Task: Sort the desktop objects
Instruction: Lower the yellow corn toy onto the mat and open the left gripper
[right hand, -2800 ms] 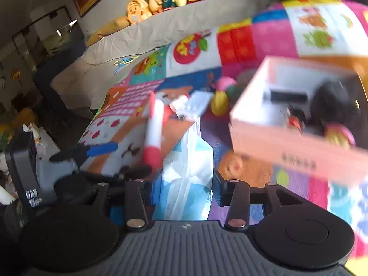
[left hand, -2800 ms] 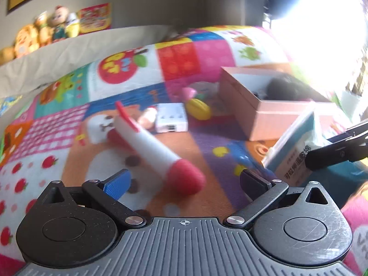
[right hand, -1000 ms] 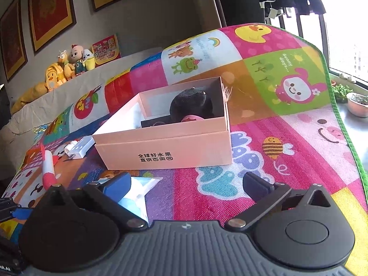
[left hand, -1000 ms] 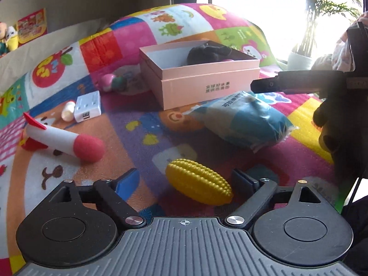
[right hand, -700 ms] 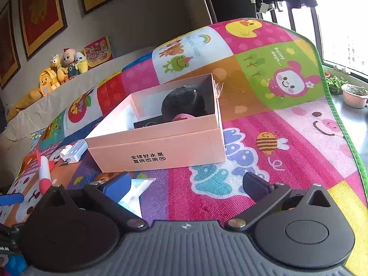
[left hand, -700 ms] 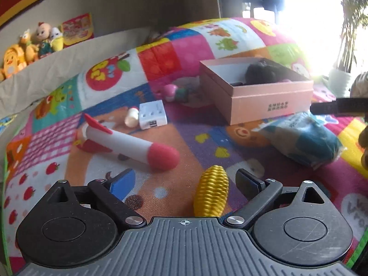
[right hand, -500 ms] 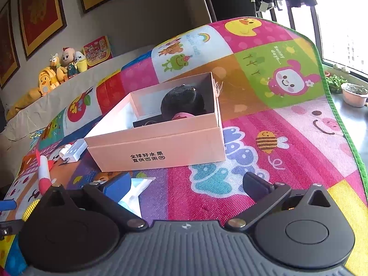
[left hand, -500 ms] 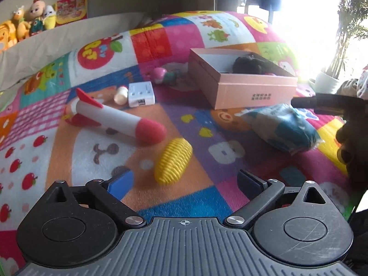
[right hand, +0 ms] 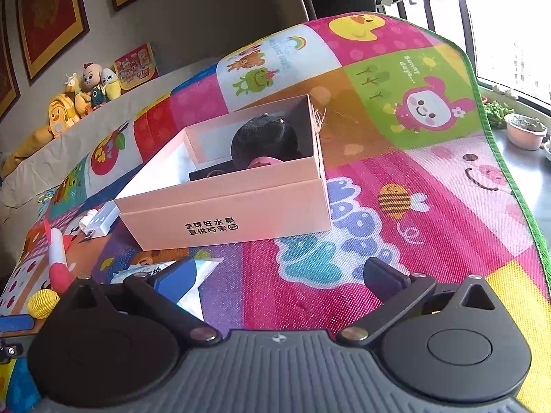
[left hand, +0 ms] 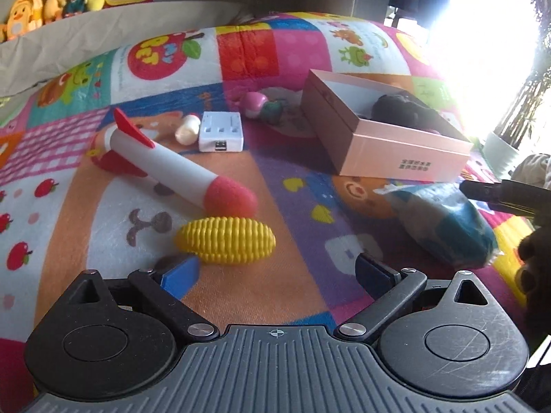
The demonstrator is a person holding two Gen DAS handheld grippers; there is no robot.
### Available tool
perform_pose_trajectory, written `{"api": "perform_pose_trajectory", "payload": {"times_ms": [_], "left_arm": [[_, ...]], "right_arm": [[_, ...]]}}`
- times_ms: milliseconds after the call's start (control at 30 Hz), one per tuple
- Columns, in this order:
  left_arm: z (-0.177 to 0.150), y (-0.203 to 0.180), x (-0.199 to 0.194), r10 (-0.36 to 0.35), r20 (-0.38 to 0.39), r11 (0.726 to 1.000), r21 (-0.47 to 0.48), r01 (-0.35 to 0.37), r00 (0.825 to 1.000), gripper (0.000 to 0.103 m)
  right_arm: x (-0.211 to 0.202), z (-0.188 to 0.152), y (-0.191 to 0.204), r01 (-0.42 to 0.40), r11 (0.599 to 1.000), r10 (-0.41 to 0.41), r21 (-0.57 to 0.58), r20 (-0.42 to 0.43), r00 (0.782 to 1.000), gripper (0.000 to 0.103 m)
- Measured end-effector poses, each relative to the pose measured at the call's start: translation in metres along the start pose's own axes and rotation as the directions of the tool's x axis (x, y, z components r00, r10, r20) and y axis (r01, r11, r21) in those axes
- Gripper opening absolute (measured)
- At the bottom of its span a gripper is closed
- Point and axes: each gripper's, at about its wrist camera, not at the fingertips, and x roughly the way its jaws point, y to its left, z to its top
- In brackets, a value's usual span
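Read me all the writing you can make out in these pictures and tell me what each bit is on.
"全球好水果 直供百果园": front of the pink box.
"Sunny days...": green square of the play mat.
Blue packet: printed characters, mostly hidden, unreadable.
Red card by the plush toys: too small.
Red apple patch: letters too distorted to read.

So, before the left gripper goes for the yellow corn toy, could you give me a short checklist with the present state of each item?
1. Left gripper open: ok, its jaws have just been opening and nothing is between them.
2. Corn toy free on the mat: ok, though its far side is close to the rocket's red nose.
3. Corn centred between the jaws: not ok, it lies toward the blue finger.
4. Pink box open with room: ok.
5. Right gripper empty: ok, open.
6. Tissue pack clear of the corn: ok.
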Motion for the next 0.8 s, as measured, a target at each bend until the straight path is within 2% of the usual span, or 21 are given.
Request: {"api": "perform_pose_trajectory", "payload": {"times_ms": [133,233,300,367,467,633,800], "left_arm": [[0.001,-0.003,-0.008,-0.079,0.017,0.995,0.065,0.078,0.997,0.100],[-0.004,-0.004,-0.020,-0.029,0.067,0.990,0.137,0.019,0.997,0.102],[-0.004,0.001,-0.020,0.012,0.082,0.987,0.159,-0.025,0.997,0.103],[-0.001,0.008,-0.015,0.025,0.063,0.990,0.137,-0.033,0.998,0.103],[0.000,0.009,-0.002,-0.006,0.023,0.996,0.093,0.004,1.000,0.103],[-0.005,-0.020,0.008,-0.075,-0.033,0.989,0.127,0.079,0.997,0.103],[-0.014,-0.035,0.011,-0.003,-0.031,0.988,0.156,0.008,1.000,0.103]], "right_arm": [[0.003,0.000,-0.001,-0.003,1.000,0.003,0.005,-0.021,1.000,0.103],[0.009,0.001,-0.003,-0.013,1.000,0.014,0.016,-0.065,0.998,0.103],[0.010,0.001,-0.003,-0.017,1.000,0.019,0.019,-0.063,0.998,0.103],[0.009,0.001,-0.005,-0.026,0.999,0.028,0.033,-0.059,0.998,0.103],[0.007,0.001,-0.012,-0.054,0.996,0.058,0.071,-0.049,0.997,0.103],[0.007,0.001,-0.014,-0.062,0.995,0.065,0.077,-0.048,0.997,0.103],[0.007,0.001,-0.012,-0.057,0.996,0.061,0.068,-0.050,0.997,0.103]]}}
